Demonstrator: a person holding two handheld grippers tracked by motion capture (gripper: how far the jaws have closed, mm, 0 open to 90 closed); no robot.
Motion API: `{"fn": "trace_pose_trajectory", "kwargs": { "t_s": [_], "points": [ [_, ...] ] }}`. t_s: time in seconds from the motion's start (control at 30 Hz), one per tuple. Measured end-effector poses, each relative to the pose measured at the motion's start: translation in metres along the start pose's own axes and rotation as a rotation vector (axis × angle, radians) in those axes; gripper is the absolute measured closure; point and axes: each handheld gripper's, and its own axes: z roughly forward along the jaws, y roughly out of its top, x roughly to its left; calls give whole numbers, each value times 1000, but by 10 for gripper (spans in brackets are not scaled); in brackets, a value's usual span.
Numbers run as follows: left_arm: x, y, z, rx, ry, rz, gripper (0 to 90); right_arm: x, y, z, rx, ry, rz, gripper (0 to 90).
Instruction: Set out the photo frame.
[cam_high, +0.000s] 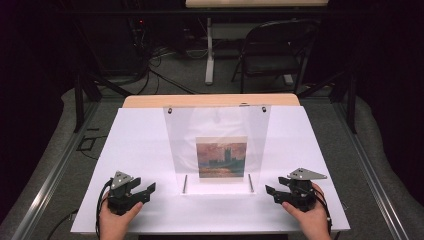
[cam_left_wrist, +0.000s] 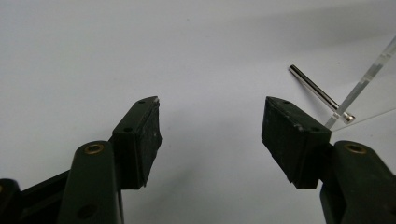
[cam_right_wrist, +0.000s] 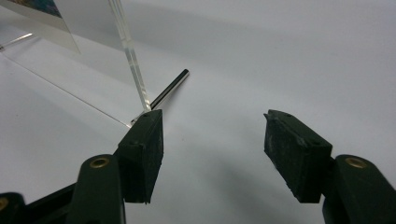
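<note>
Both hands low at the table's (cam_high: 135, 145) near edge — left gripper (cam_high: 142, 191) at seven o'clock, right gripper (cam_high: 277, 193) at five, jaws spread, nothing held. Clear picture stand (cam_high: 216, 145) dead centre — best approached evenly, one metal pin (cam_left_wrist: 320, 92) per side.

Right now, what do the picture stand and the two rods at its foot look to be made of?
The stand looks like clear acrylic or glass: see-through, with a bright, polished cut edge in the right gripper view. The left rod and right rod look like bare metal, probably steel: thin, silver, with a shiny highlight along the length.
</note>
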Motion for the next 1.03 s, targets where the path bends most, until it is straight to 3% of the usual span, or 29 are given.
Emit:
{"fn": "trace_pose_trajectory", "kwargs": {
  "t_s": [0.07,0.13,0.53,1.03],
  "points": [
    [-2,0,1,0,-5,12,375,-1,-1,1,3,11,26,375],
    [-3,0,2,5,-9,25,374,-2,-2,1,11,11,21,375],
    [-1,-1,6,38,-31,14,375,-5,-4,2,12,35,60,375],
    [0,0,7,36,-41,-4,375,-10,-6,-1,14,32,84,375]
  ]
}}
